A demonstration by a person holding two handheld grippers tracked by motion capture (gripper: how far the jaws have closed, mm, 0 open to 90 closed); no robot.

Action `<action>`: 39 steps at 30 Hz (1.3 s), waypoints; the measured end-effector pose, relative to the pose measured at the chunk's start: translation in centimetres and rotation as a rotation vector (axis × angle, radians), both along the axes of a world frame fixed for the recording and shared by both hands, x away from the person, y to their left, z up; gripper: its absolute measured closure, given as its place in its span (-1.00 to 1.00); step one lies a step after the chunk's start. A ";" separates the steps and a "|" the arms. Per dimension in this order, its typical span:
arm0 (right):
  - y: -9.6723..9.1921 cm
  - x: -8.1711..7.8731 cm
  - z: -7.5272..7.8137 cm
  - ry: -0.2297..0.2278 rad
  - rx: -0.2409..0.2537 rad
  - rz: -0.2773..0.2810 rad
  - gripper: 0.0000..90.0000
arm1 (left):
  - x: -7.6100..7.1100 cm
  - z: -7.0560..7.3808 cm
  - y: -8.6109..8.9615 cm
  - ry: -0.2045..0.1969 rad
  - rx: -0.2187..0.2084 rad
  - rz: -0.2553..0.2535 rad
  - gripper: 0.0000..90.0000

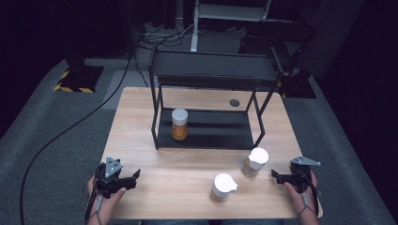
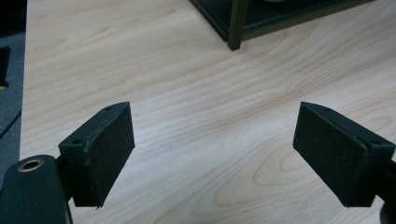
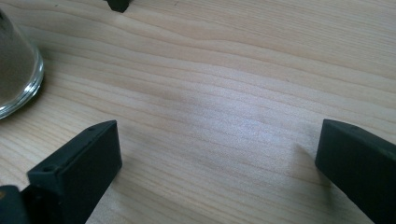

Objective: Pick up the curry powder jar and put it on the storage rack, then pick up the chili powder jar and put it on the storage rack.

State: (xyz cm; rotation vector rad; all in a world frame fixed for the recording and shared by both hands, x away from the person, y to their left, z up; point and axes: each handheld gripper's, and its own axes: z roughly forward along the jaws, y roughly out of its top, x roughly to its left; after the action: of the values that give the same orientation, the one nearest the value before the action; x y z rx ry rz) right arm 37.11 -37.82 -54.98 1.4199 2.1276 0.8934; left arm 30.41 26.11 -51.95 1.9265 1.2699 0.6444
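Work here looks to be stocking the black metal 2-tier shelf rack (image 1: 206,126) with jars, and the step in hand seems to be the pause before a pickup. 1 clear glass jar of orange contents with a white lid (image 1: 179,124) stands on the rack's lower shelf, toward its left end. 2 more white-lidded glass jars wait on the light wooden table (image 1: 141,117) in front of the rack: one (image 1: 255,161) just off its front right leg, the other (image 1: 222,187) farther forward. The left gripper (image 1: 133,177) sits in front of the rack's left corner and the right gripper (image 1: 277,176) off its right side, both spread wide with nothing between the jaws. Next, I judge, the right gripper should turn to the nearer jar and close around its body. The right gripper view catches that jar's glass base (image 3: 14,74) at its edge; the left gripper view gives the rack's front leg (image 2: 236,23) over bare wood.
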 end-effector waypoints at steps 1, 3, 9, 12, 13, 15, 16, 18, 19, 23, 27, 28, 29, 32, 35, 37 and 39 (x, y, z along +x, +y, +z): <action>0.0 0.0 0.0 0.000 0.000 0.000 -1.00 | 0.0 -0.2 0.1 0.007 0.003 0.001 -0.73; 0.0 0.0 0.0 0.000 0.000 0.000 -1.00 | 0.0 -0.6 0.2 0.019 0.007 0.005 -0.73; 0.0 0.0 0.0 0.000 0.000 0.000 -1.00 | 0.1 -1.5 0.4 0.057 0.017 0.015 -0.73; 0.0 0.0 0.0 0.000 0.000 0.000 -1.00 | 0.1 -2.0 0.4 0.084 0.021 0.018 -0.73; 0.0 0.0 0.0 0.000 0.000 0.000 -1.00 | 0.2 -2.1 0.4 0.094 0.022 0.019 -0.73; 0.0 0.0 0.0 0.000 0.000 0.000 -1.00 | 0.2 -2.3 0.5 0.110 0.029 0.021 -0.74; 0.0 0.0 0.0 0.000 0.000 0.000 -1.00 | 0.2 -2.5 0.5 0.116 0.029 0.026 -0.74; 0.0 0.0 0.0 0.000 0.000 0.000 -1.00 | 0.2 -2.6 0.6 0.132 0.030 0.031 -0.74; 0.0 0.0 0.0 0.000 0.000 0.000 -1.00 | 0.3 -2.7 0.6 0.138 0.030 0.033 -0.75; 0.0 0.0 0.0 0.000 0.000 0.000 -1.00 | 0.4 -2.8 0.7 0.139 0.028 0.047 -0.78; 0.0 0.0 0.0 0.000 0.000 0.000 -1.00 | 0.6 -2.8 0.8 0.144 0.031 0.043 -0.83; 0.0 0.0 0.0 0.000 0.000 -0.001 -1.00 | 0.7 -2.8 0.8 0.145 0.032 0.042 -0.85; 0.0 0.0 0.0 0.001 0.000 -0.001 -1.00 | 0.7 -2.8 0.8 0.146 0.032 0.042 -0.86; 0.0 0.0 0.0 0.001 0.000 -0.001 -1.00 | 0.8 -2.8 0.8 0.148 0.032 0.038 -0.89; 0.0 0.0 0.0 0.001 0.000 0.001 -1.00 | 0.9 -2.9 0.8 0.150 0.034 0.030 -0.90; 0.0 0.0 0.0 0.001 0.000 0.001 -1.00 | 0.8 -2.9 0.8 0.153 0.035 0.027 -0.93; 0.0 0.0 0.0 0.001 -0.001 0.002 -1.00 | 0.8 -2.9 0.8 0.151 0.035 0.021 -0.93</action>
State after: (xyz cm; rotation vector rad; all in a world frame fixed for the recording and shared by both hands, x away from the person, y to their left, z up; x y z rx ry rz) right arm 37.11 -37.84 -54.96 1.4191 2.1301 0.8927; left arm 31.22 26.90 -54.82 2.0248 1.3816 0.5432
